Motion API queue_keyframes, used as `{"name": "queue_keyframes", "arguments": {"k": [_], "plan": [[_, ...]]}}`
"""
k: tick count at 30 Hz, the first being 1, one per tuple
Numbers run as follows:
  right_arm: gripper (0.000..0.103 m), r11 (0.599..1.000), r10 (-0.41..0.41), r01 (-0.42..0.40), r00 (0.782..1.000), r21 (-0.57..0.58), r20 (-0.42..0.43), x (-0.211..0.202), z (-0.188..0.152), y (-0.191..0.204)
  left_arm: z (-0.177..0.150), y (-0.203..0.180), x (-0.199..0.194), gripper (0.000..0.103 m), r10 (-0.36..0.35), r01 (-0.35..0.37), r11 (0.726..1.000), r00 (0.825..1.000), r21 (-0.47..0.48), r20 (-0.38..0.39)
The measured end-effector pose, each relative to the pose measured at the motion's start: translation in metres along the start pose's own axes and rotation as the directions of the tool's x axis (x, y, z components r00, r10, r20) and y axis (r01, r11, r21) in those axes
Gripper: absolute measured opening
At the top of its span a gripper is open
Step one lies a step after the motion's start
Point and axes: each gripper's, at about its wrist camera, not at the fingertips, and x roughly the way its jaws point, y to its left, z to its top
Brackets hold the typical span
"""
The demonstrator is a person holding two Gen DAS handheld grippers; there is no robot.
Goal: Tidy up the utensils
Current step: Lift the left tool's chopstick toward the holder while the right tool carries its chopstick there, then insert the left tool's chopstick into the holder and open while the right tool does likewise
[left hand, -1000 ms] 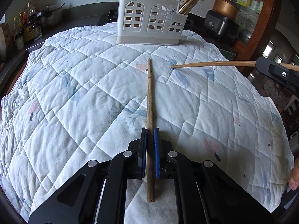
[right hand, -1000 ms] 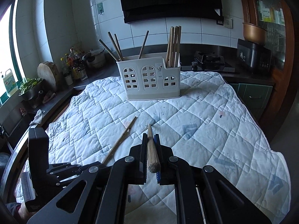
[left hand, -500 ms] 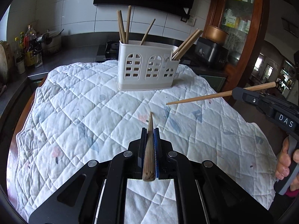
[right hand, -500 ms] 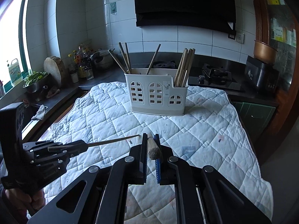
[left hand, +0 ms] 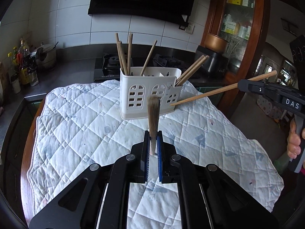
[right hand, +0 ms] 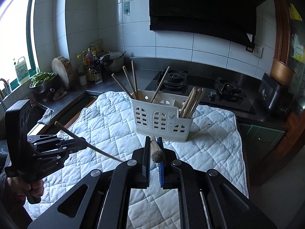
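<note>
Two chopsticks in air, one per tool: left gripper (left hand: 152,143) clenched on left chopstick (left hand: 153,114), right gripper (right hand: 153,148) clenched on right chopstick (right hand: 156,150). Step: carry toward holder (right hand: 162,122) at far side of quilt (left hand: 76,126). Next: tip each upright, drop into compartment.

Left gripper (left hand: 152,143) and right gripper (right hand: 154,148) clamped, tilted downward.

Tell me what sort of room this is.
A home kitchen, most likely: a gas hob under a black range hood, tiled walls, and oil and sauce bottles on the dark counter.
</note>
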Motion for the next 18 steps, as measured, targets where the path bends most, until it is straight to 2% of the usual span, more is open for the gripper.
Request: {"name": "queue_keyframes", "arguments": {"k": [7,11,18], "plan": [[0.007,0.998,-0.030,0.030,1.000,-0.055,0.000,-0.009,0.054,-0.014,0.049,-0.013,-0.005,0.006,-0.007,0.004,0.998,0.999,0.062,0.046],[0.007,0.998,-0.032,0.031,0.999,-0.054,-0.012,-0.010,0.081,-0.026,0.086,-0.021,-0.013,0.006,-0.007,-0.002,0.997,0.993,0.080,0.115],[0.007,0.996,-0.077,0.073,0.991,-0.042,-0.113,0.019,0.110,-0.052,0.159,-0.036,-0.011,0.006,0.033,-0.060,0.992,0.974,0.113,0.223]]}}
